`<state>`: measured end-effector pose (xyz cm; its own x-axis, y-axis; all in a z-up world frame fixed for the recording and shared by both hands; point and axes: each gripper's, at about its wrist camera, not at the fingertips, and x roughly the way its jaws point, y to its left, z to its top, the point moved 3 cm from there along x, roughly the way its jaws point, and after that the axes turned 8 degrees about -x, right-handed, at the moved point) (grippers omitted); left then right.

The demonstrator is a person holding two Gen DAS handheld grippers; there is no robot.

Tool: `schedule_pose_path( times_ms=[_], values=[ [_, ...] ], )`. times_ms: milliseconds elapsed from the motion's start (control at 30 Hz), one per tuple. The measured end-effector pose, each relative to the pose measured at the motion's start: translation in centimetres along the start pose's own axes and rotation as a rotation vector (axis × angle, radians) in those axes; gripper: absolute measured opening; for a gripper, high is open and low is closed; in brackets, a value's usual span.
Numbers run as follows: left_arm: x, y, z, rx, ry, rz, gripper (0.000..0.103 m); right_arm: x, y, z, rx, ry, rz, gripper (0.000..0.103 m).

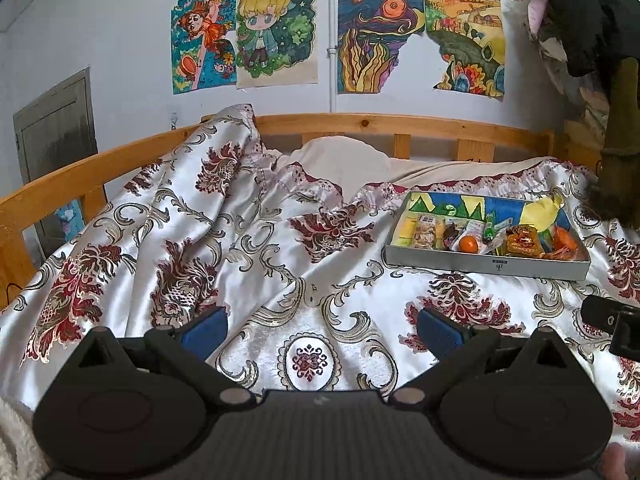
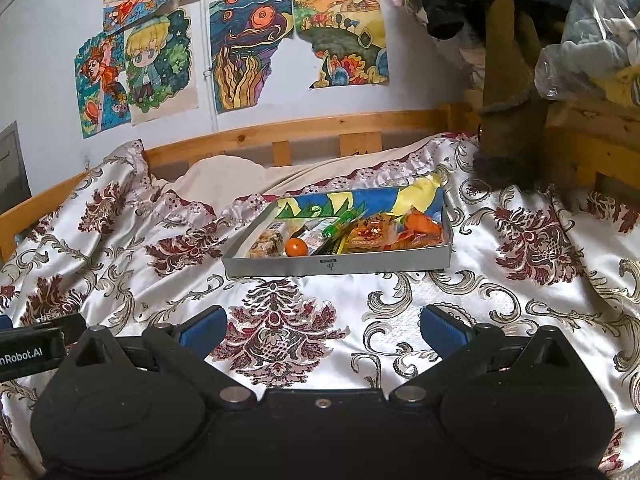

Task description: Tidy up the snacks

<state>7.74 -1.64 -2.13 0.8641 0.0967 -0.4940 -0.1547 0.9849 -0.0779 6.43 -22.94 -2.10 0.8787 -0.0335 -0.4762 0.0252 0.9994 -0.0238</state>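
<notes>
A shallow grey box (image 1: 488,265) (image 2: 336,266) lies on the bed and holds several snacks: an orange fruit (image 1: 468,244) (image 2: 296,247), orange packets (image 1: 560,242) (image 2: 416,232), a green-tipped stick (image 2: 334,229) and pale wrapped pieces (image 1: 425,231) (image 2: 266,245). A colourful drawing lines its far wall. My left gripper (image 1: 322,326) is open over the bedspread, with the box ahead and to its right. My right gripper (image 2: 324,324) is open too, nothing between its blue pads, with the box straight ahead.
A shiny white bedspread (image 1: 240,248) (image 2: 500,300) with red floral motifs covers the bed. A wooden bed rail (image 1: 360,124) (image 2: 320,128) runs behind, drawings (image 1: 276,32) hang on the wall. Dark clothes and a bagged bundle (image 2: 600,28) hang at the right.
</notes>
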Motion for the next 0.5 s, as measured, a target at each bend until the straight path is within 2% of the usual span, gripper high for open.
schedule_pose_path(
  times_ms=[500],
  values=[
    [0.06,0.05,-0.04,0.0,0.001,-0.001,0.103,0.23,-0.11,-0.15,0.002,0.01,-0.001,0.102]
  ],
)
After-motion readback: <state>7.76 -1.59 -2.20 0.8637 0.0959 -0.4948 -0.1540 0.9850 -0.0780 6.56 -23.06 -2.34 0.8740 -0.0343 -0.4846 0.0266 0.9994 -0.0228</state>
